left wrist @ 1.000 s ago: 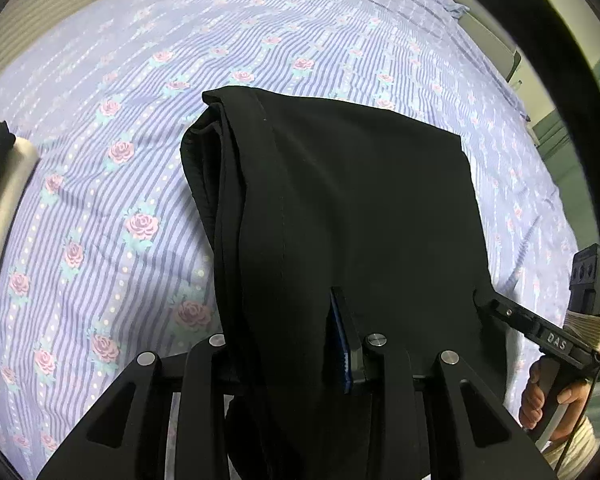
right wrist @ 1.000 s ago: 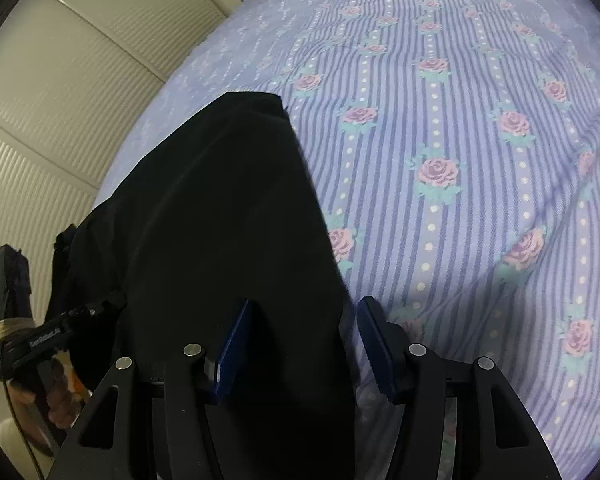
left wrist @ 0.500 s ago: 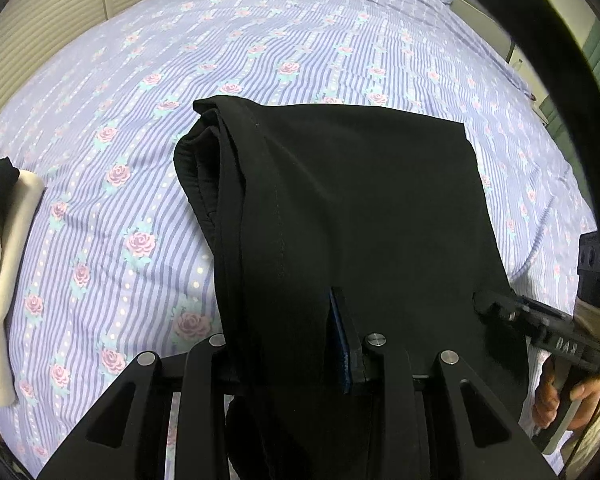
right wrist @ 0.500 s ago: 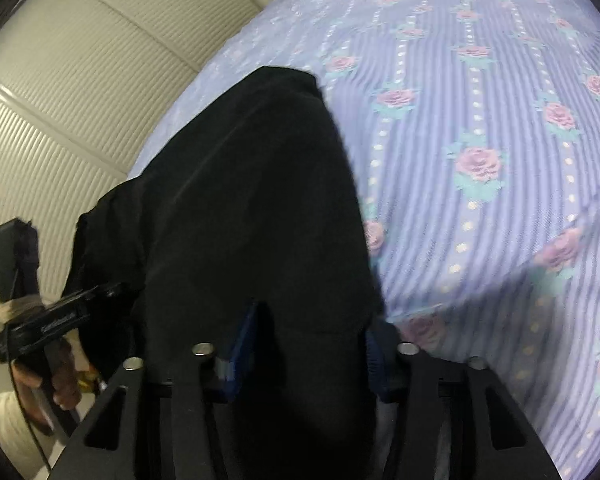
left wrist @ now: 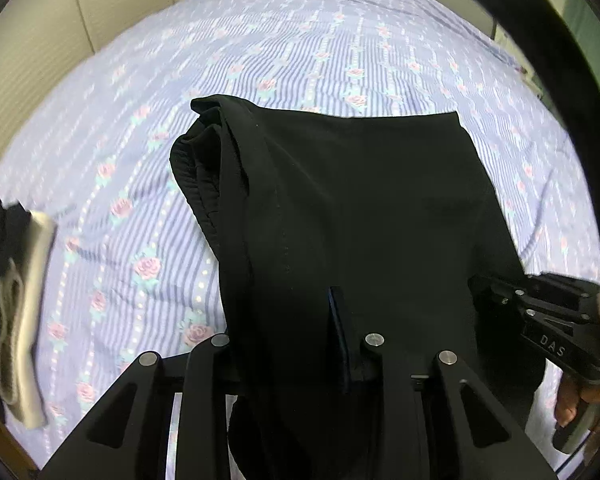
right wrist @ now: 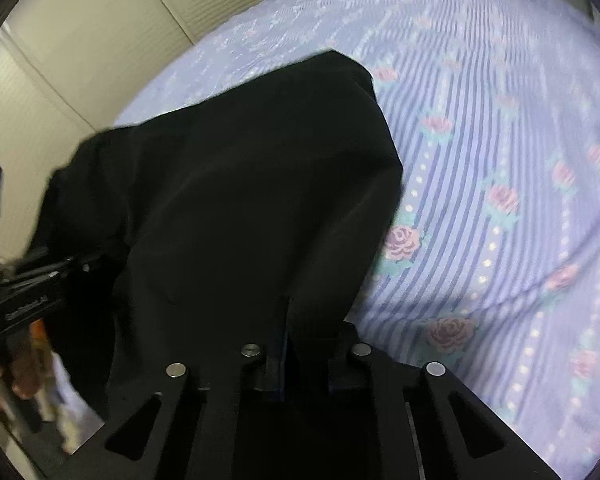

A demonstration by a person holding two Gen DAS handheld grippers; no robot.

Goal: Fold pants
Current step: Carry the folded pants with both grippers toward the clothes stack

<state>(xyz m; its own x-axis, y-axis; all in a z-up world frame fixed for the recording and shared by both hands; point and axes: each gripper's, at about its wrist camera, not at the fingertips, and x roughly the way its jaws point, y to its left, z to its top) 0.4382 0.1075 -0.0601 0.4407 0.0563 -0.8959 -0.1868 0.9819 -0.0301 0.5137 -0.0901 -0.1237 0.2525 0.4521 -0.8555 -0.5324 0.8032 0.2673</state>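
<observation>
Black pants (left wrist: 360,200) lie folded lengthwise on a bed with a purple striped, rose-print sheet (left wrist: 260,40). Their near end is lifted off the sheet. My left gripper (left wrist: 292,344) is shut on the near left part of the pants; the cloth hides most of both fingers. My right gripper (right wrist: 306,344) is shut on the near right corner of the pants (right wrist: 240,180). The right gripper (left wrist: 540,312) shows at the right edge of the left wrist view, and the left gripper (right wrist: 40,284) at the left edge of the right wrist view.
A stack of folded clothes, cream and black (left wrist: 16,300), sits at the left edge of the bed. White slatted closet doors (right wrist: 100,40) stand behind the bed. The sheet (right wrist: 500,160) stretches right of the pants.
My right gripper has shut on the pants corner; it was open around it a second ago. Both grippers have risen and pulled back with the near end of the pants.
</observation>
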